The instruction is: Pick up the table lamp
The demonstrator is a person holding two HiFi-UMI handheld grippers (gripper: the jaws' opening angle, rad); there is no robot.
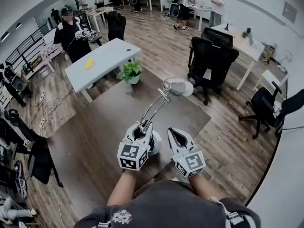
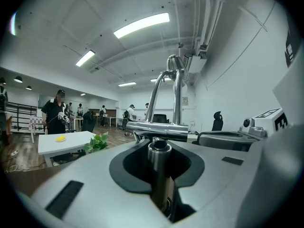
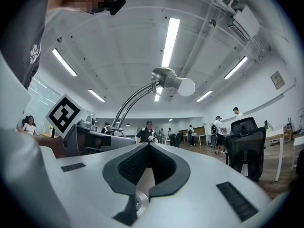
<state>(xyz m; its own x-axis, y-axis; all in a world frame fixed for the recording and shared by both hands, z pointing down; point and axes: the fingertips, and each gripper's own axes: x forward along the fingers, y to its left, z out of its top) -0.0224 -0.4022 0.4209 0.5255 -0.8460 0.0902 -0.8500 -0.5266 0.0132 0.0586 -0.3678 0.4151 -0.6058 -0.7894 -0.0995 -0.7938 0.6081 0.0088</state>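
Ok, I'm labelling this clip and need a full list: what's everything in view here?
lamp: one, chrome with a white bulb, over the brown table, stem in the left tongs
brown table: one, dark, right in front
potted plant: one, green in a white pot, at that table's far edge
white table: one, behind the plant
yellow thing: one, on the white table; too small to name
office chairs: several, black, around the room
people: several, standing further back
left tongs: one, grey, shut on the lamp stem
right tongs: one, grey, shut and empty, beside the left
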